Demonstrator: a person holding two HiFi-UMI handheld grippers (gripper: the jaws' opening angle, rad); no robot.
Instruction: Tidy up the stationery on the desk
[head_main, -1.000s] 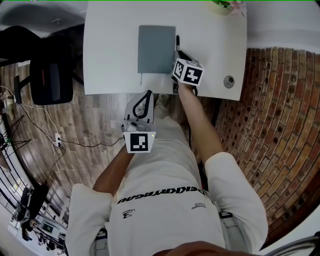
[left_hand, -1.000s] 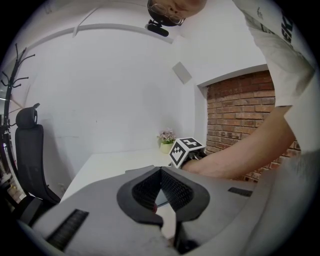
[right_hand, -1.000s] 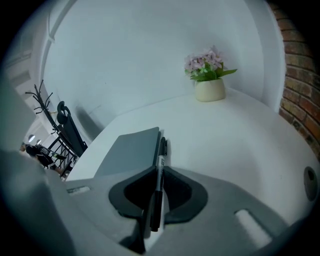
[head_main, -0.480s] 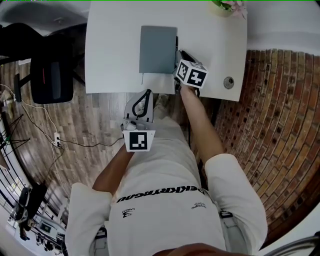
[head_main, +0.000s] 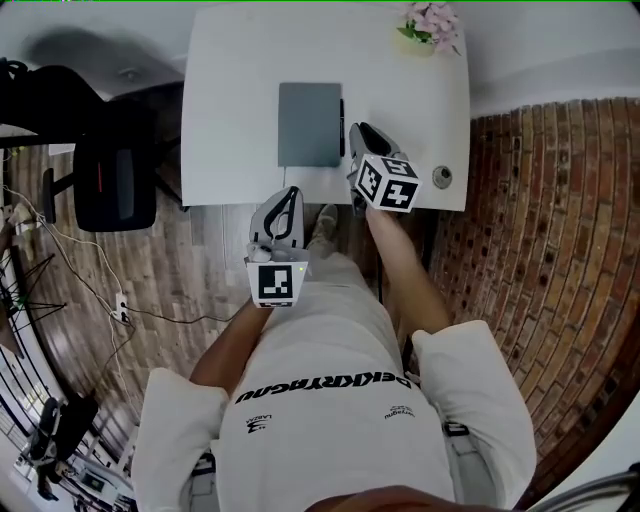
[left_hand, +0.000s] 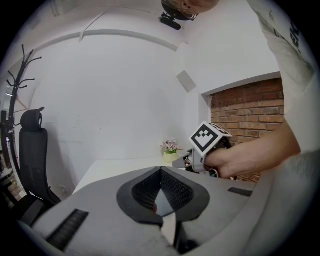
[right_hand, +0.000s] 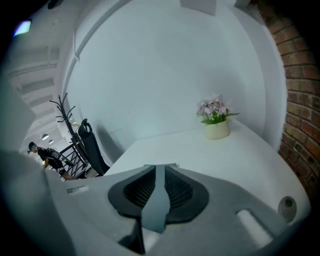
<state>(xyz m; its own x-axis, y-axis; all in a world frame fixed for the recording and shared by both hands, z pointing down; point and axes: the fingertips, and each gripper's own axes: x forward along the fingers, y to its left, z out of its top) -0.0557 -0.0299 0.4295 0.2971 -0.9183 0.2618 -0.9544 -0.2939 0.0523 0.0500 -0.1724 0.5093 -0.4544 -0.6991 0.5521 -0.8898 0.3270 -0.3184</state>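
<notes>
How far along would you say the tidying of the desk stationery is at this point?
Done, it seems: the grey notebook lies square on the white desk with the black pen straight along its right edge. In hand: nothing; the left gripper is shut and empty off the desk, and the right gripper, its jaws apart and just closing slightly, holds nothing. Left: no other loose stationery shows.

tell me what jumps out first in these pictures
The grey notebook flat on the white desk, a black pen along its right edge, draws the eye first. Then the right gripper hangs over the desk beside the pen, jaws apart, empty, having just closed a little; the left gripper, shut, is at the near edge. A flower pot with pink blooms stands at the far edge.
</notes>
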